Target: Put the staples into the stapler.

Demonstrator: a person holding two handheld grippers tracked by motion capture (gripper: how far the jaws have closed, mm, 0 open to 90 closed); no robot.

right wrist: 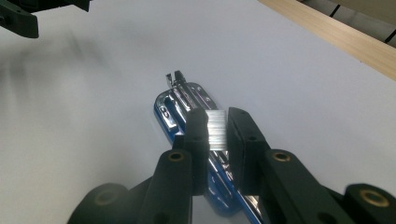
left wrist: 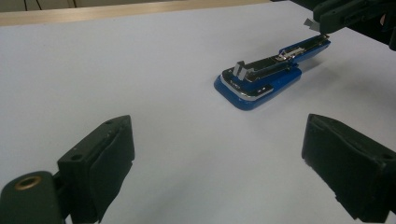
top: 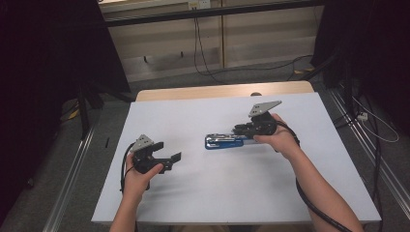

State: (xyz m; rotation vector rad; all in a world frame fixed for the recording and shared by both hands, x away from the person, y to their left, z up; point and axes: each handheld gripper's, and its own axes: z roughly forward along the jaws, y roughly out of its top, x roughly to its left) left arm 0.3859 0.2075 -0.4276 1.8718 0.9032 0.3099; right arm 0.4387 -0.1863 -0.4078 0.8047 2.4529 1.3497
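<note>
A blue stapler (top: pixel 223 141) lies on the white table with its top swung open, so the metal staple channel (left wrist: pixel 261 70) is bare. My right gripper (right wrist: pixel 216 116) hovers just above the stapler's (right wrist: pixel 180 105) rear end. It is shut on a short silver strip of staples (right wrist: pixel 216 130) pinched between its pads. In the high view this gripper (top: pixel 241 129) sits at the stapler's right end. My left gripper (top: pixel 169 151) rests low at the table's left, its jaws wide open (left wrist: pixel 219 140) with nothing between them, pointing toward the stapler.
The white tabletop (top: pixel 217 193) has a wooden strip (top: pixel 193 92) along its far edge. Cables trail over the floor behind the table, and metal rails run along both sides. Dark curtains stand at the left and right.
</note>
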